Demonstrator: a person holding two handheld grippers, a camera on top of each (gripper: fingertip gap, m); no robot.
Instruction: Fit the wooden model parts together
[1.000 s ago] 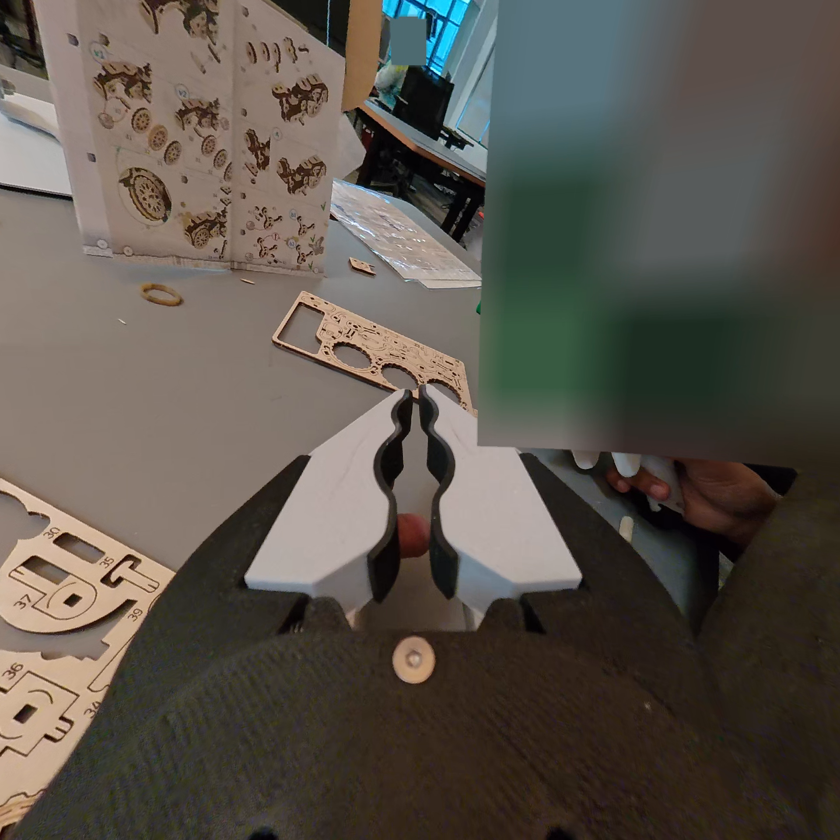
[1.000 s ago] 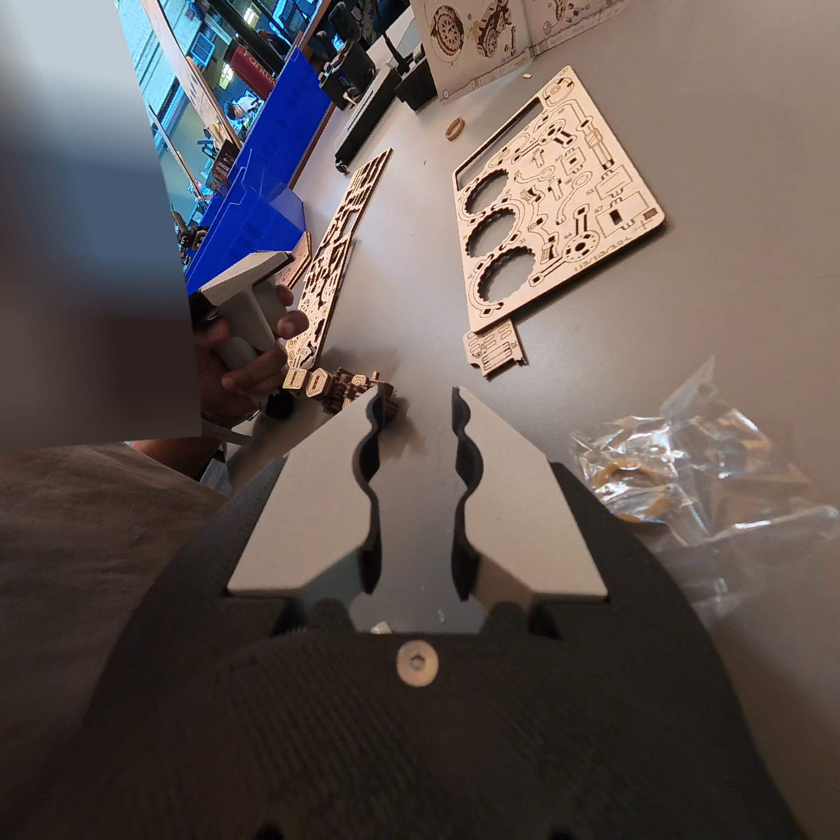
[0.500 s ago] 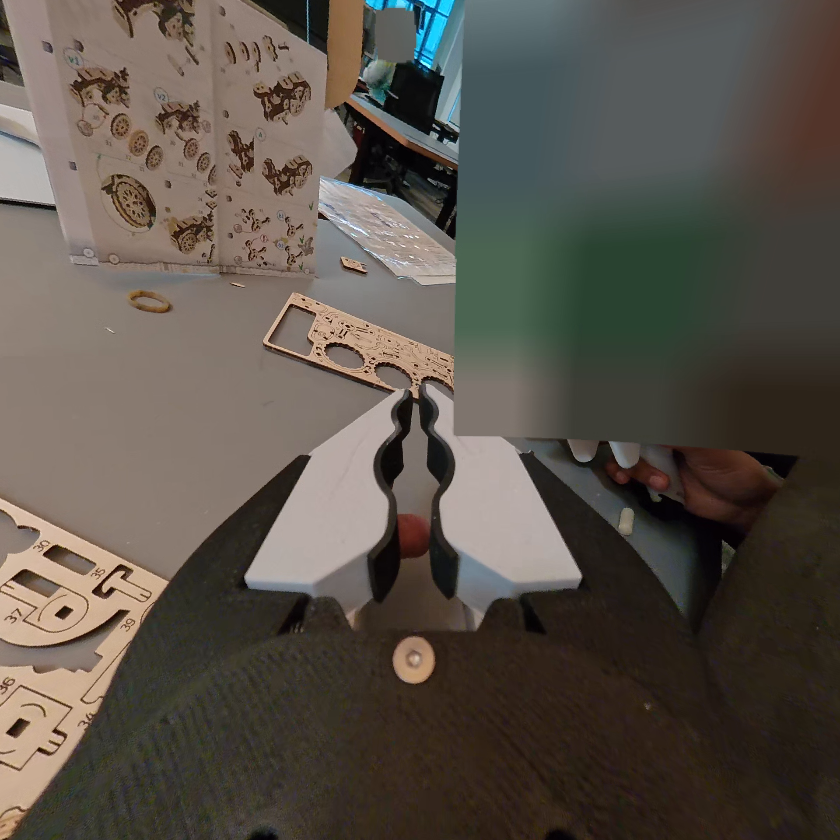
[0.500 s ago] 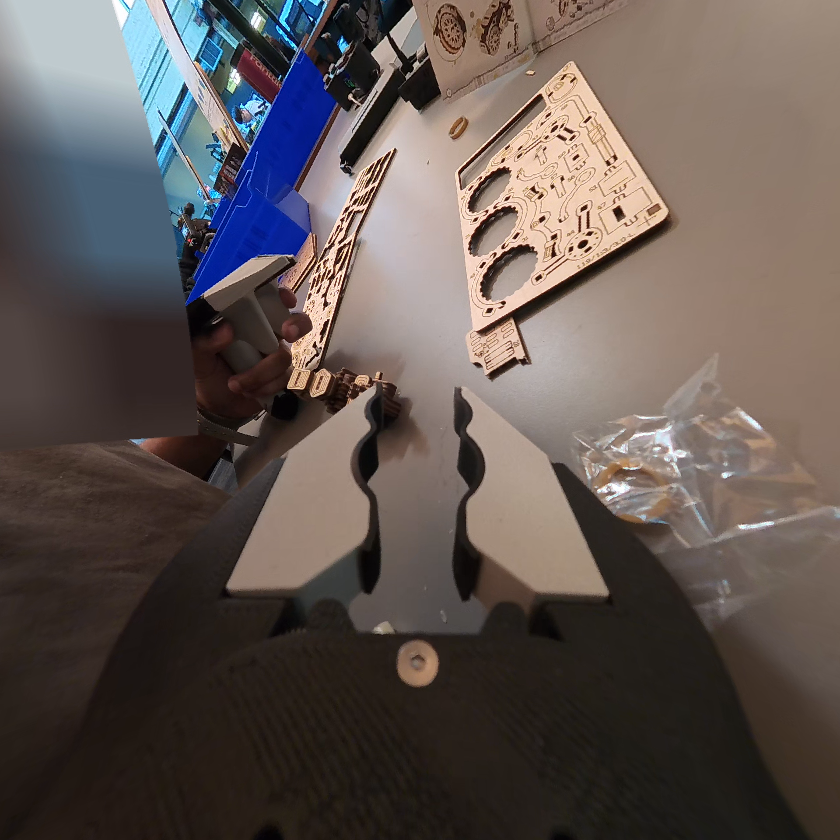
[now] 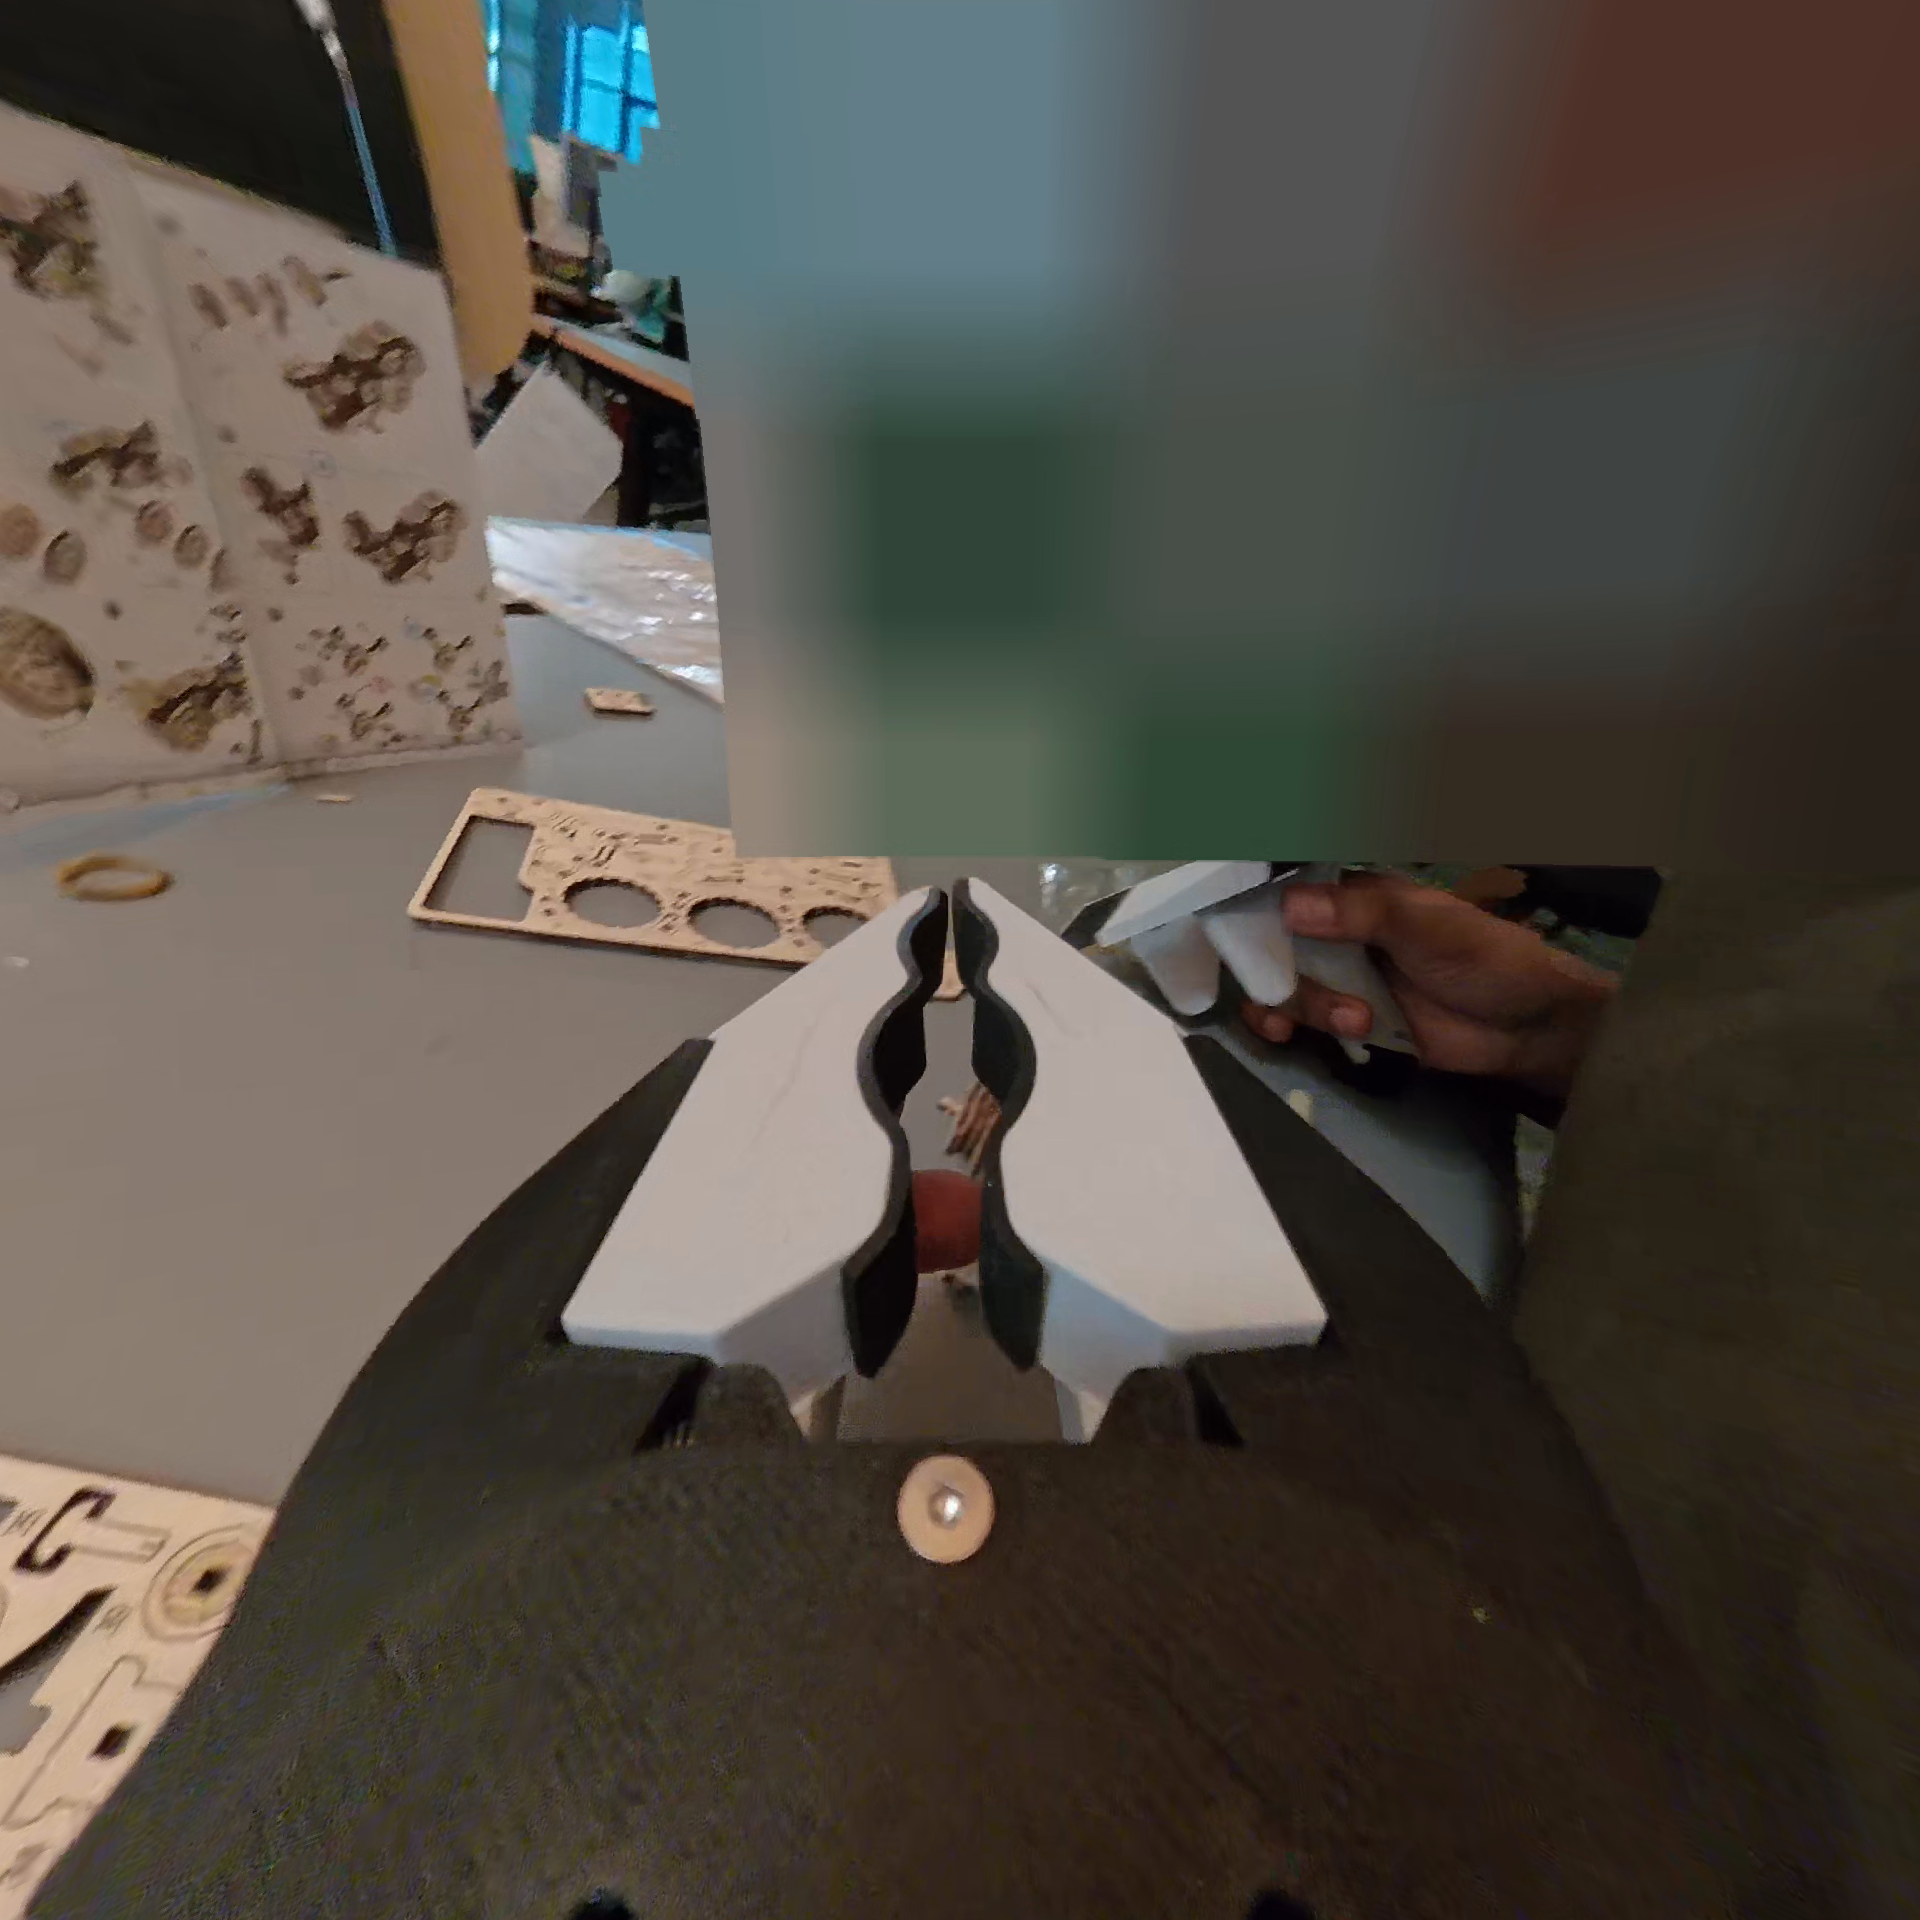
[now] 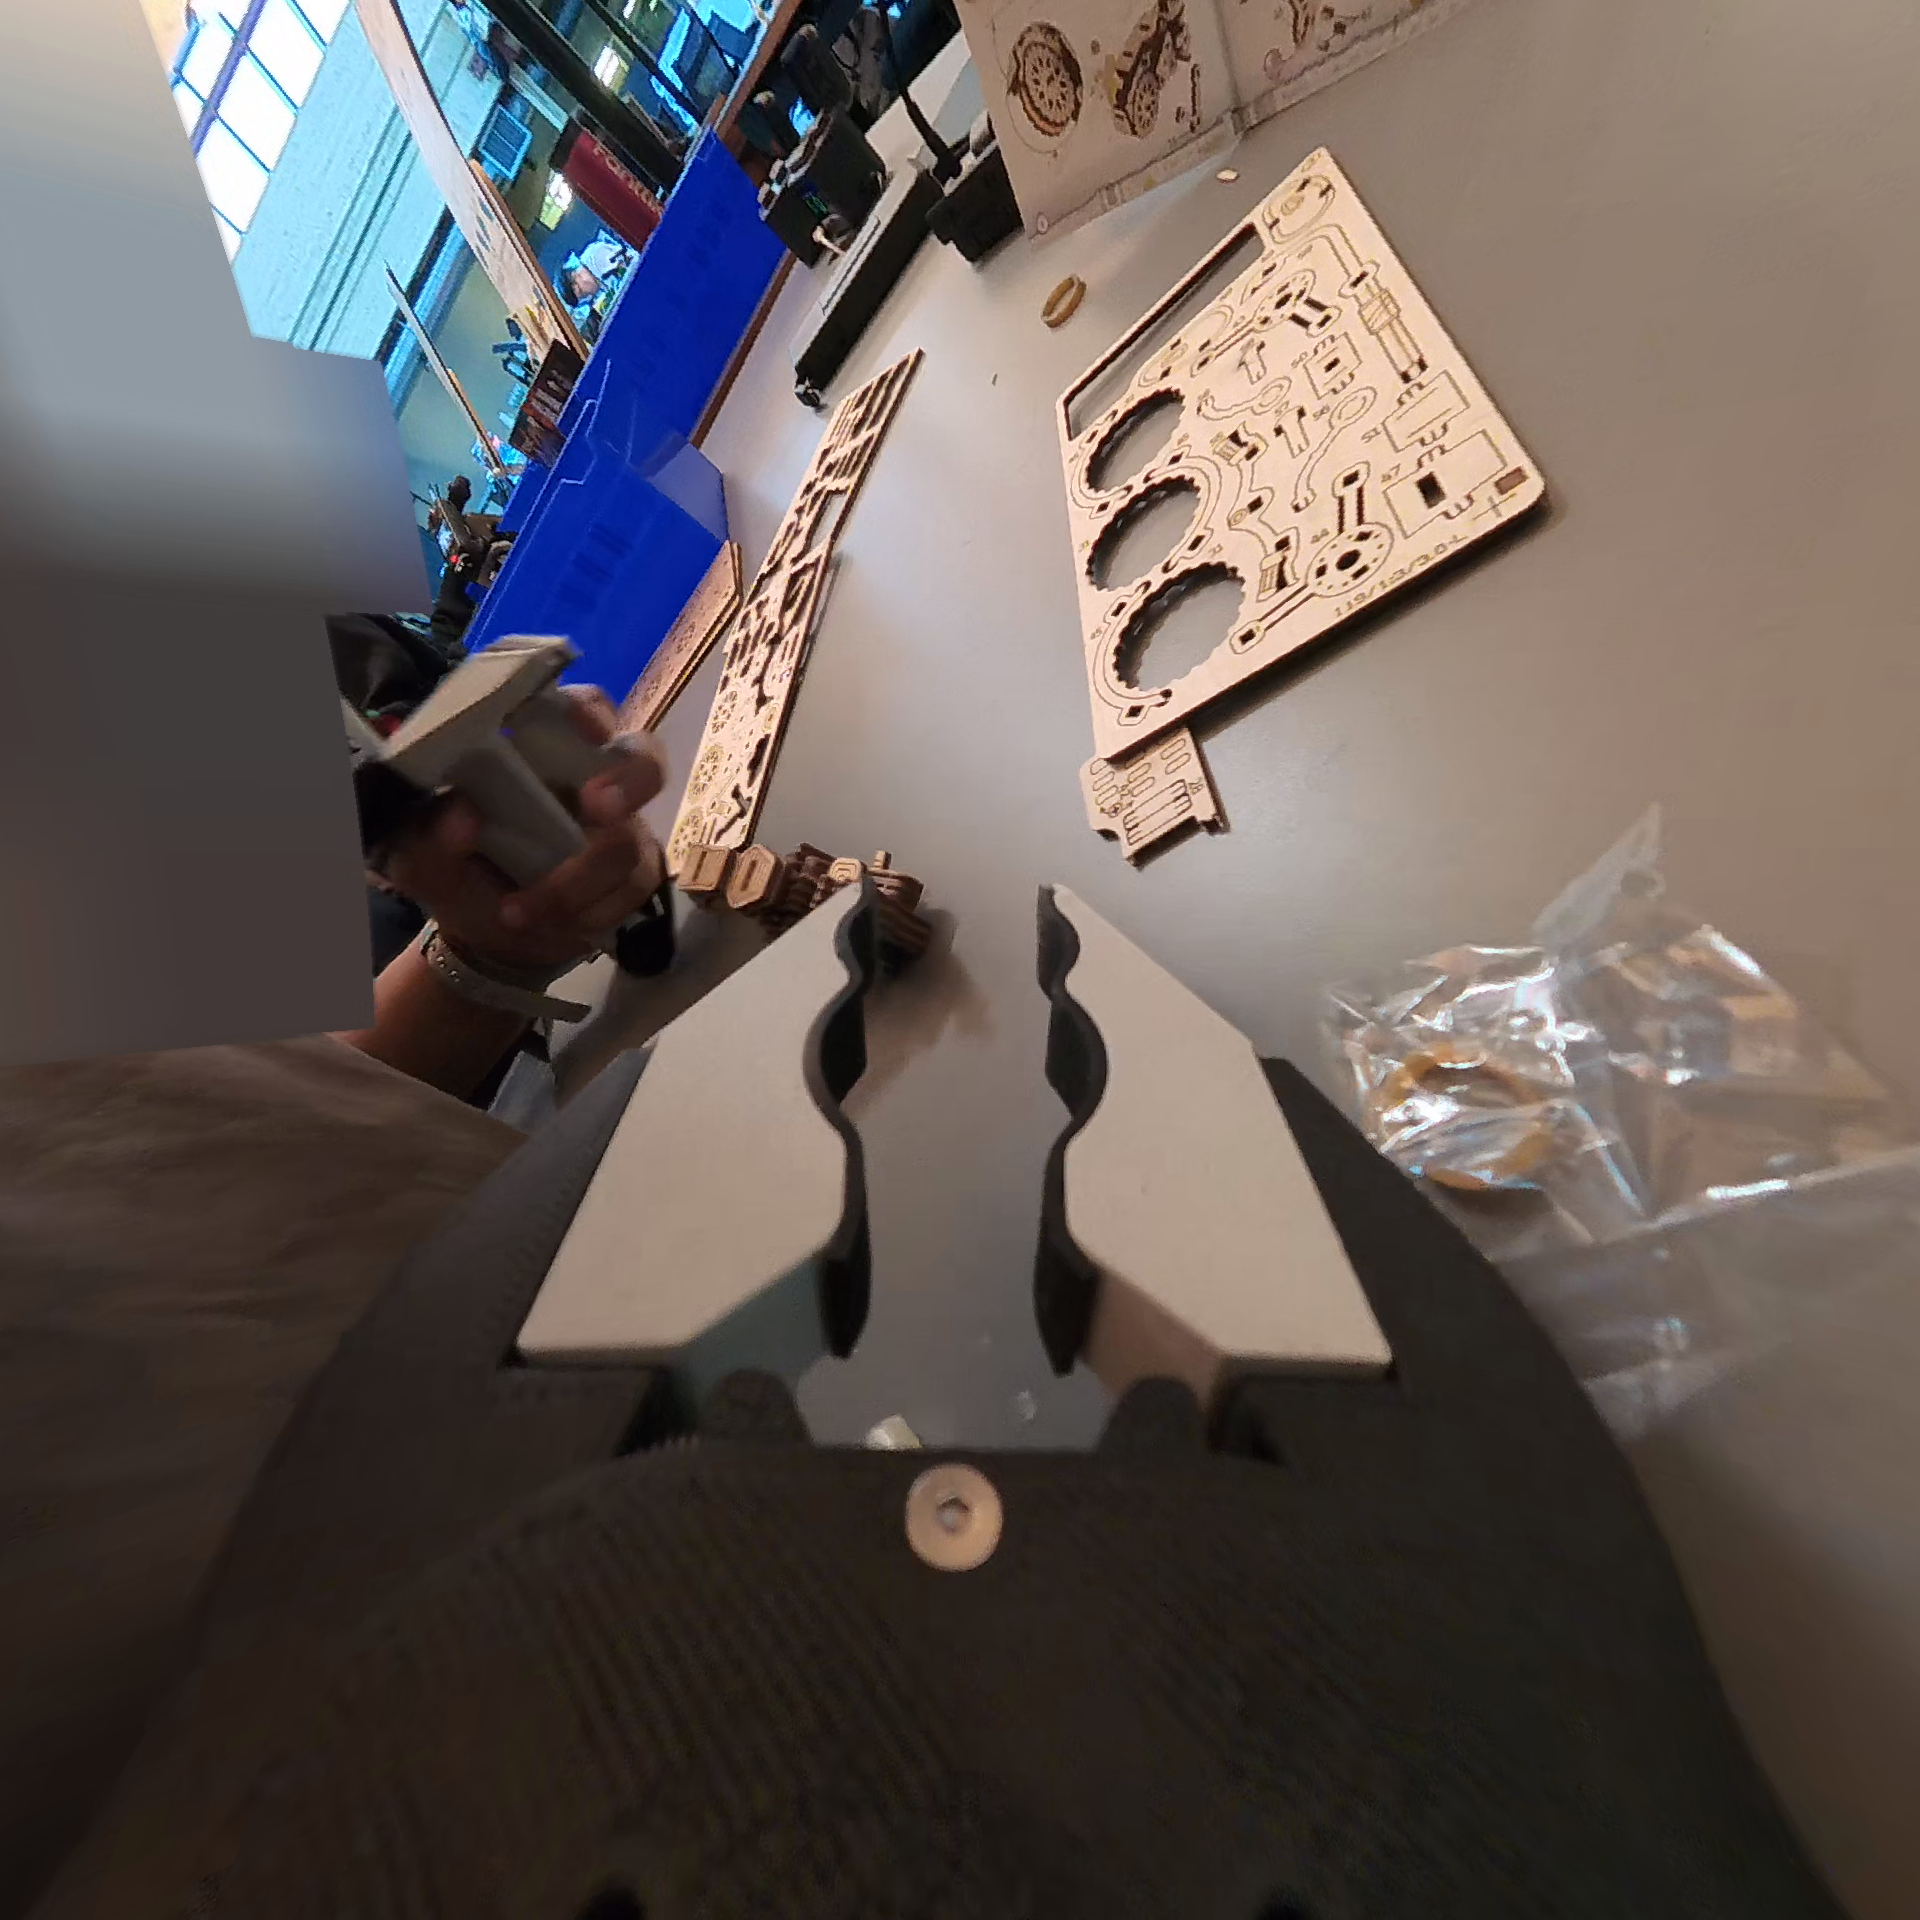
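My left gripper point(image 5: 951, 896) is shut, its tips almost touching, low over the grey table point(image 5: 312, 1091). A small reddish round thing point(image 5: 945, 1231) shows in the gap behind the tips; I cannot tell whether it is gripped. A bit of wooden part point(image 5: 971, 1127) shows through the same gap. My right gripper point(image 6: 951, 904) is open and empty. A small built-up wooden assembly point(image 6: 810, 883) lies on the table just beyond its left fingertip. The left gripper, held in a hand point(image 6: 499, 758), shows to the left of the assembly.
A wooden sheet with three round holes point(image 6: 1288, 457) lies ahead, with a small broken-off piece point(image 6: 1153, 795) beside it. There are also a long parts sheet point(image 6: 790, 623), a clear bag of parts point(image 6: 1579, 1070), a standing instruction booklet point(image 5: 239, 520), a wooden ring point(image 5: 112, 880) and blue bins point(image 6: 644, 468). The small broken-off piece point(image 6: 1153, 795) is about 4 centimeters from my right fingertips and 15 centimeters from my left.
The left gripper has dropped lower and swung right, staying shut; a wooden part now shows through its gap. The right gripper has barely moved and stays open.
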